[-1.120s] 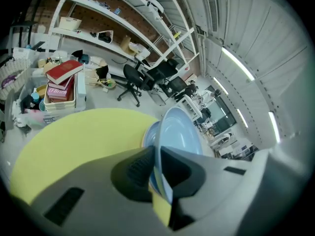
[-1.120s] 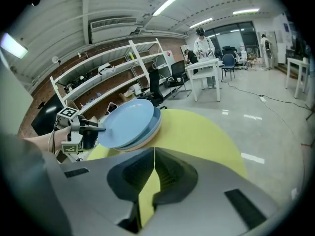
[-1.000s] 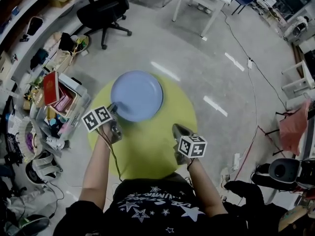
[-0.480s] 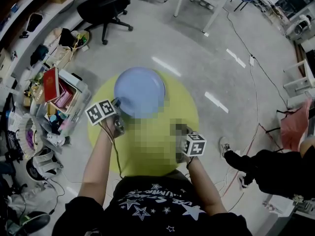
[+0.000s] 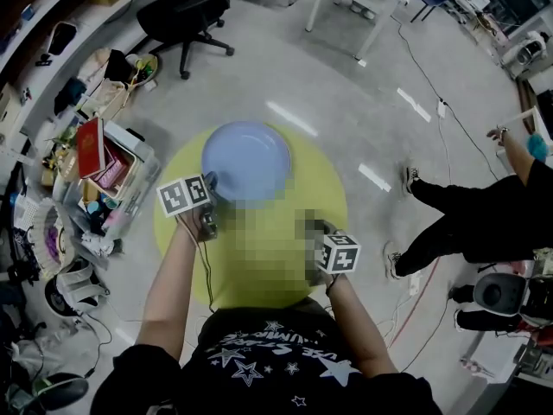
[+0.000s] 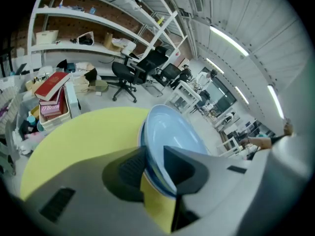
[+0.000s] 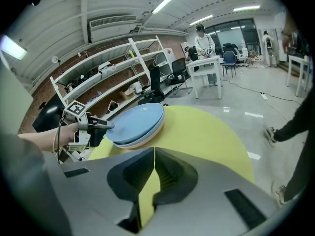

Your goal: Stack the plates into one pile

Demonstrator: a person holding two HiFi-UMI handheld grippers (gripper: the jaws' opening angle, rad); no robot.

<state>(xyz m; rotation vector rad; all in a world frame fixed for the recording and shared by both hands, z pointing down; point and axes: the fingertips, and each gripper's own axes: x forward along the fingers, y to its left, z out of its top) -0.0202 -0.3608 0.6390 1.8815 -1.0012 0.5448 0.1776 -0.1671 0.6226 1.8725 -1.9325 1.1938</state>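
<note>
Status: stacking looks essentially done. The pale-blue round ceramic plates point(image 5: 246, 158) sit as one pile on the far-left part of the round yellow tabletop point(image 7: 206, 132). The right gripper view shows at least two layers, upper plate nested squarely in the lower; exact count not resolvable.

Left gripper point(image 6: 156, 154): at the near-left edge of the pile, the top plate's rim between its jaws. Jaws narrow but opening — the pads appear to be coming off the rim, so I judge this the release of the last plate.

Right gripper point(image 7: 153, 154): jaws fully together, nothing between them, held over bare yellow surface, well apart from the pile.

No loose plate shows anywhere else on the tabletop in either gripper view; part of the head view is masked.

Left to do, by my reading: clear the left jaws from the rim without nudging the top plate — nothing more.
</note>
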